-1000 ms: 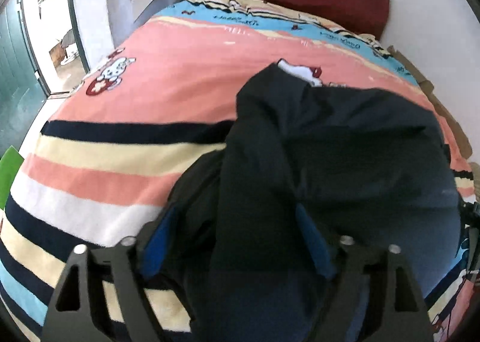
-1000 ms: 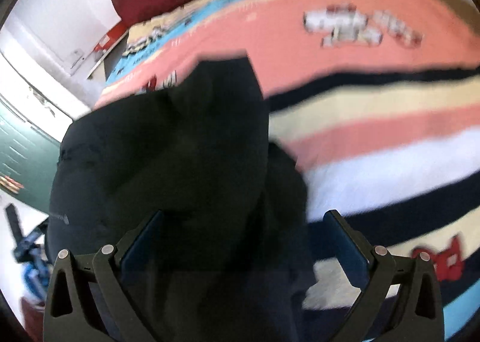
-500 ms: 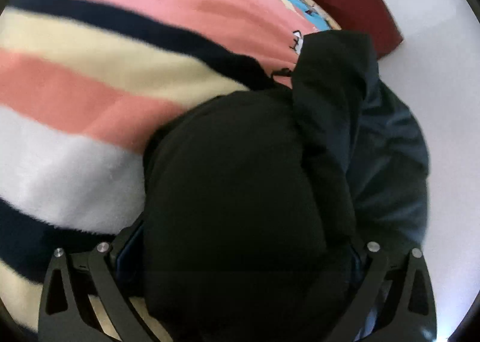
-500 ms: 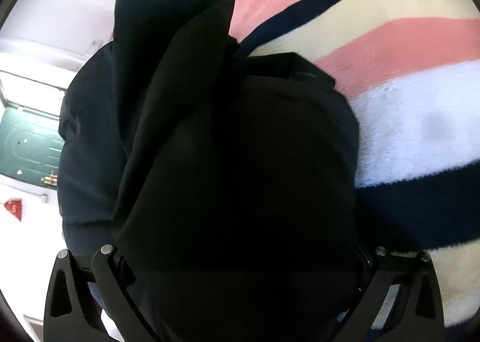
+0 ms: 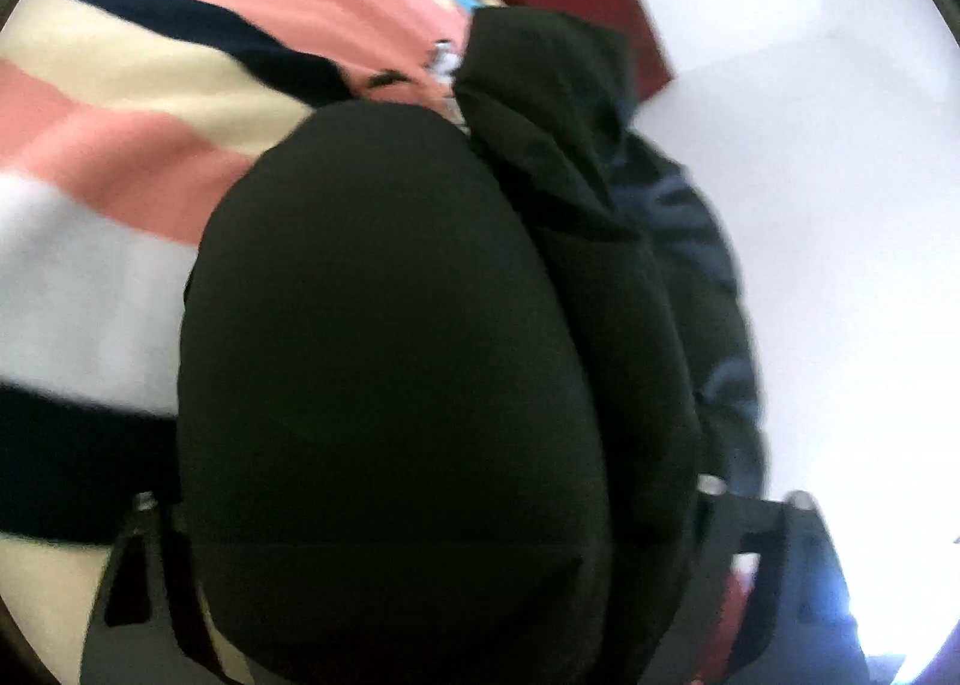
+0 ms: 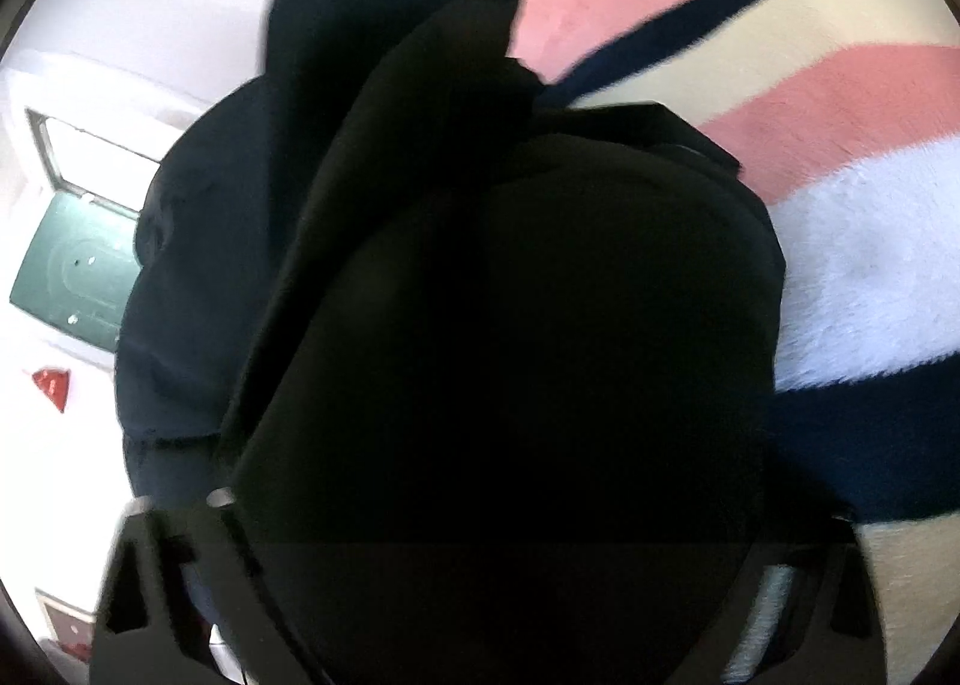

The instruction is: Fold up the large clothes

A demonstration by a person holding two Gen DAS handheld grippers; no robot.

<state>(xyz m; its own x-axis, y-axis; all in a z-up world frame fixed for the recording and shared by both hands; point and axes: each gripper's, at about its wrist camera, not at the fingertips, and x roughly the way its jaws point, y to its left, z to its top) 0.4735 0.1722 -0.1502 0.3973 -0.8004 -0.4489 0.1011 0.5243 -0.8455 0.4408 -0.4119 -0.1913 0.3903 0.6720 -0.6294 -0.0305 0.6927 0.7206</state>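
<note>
Both tongs [image 5: 420, 565] [image 6: 480, 565] have matte black arms with silver screws.

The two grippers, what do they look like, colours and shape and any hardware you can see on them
Both are black. The left gripper shows angular finger arms with cut-out openings and small silver screw heads at the joints. The right gripper has the same black arms with triangular cut-outs and silver screw heads. Dark cloth covers the finger pads of both, so their colour cannot be told now. No hand, sleeve or cable shows.
</note>
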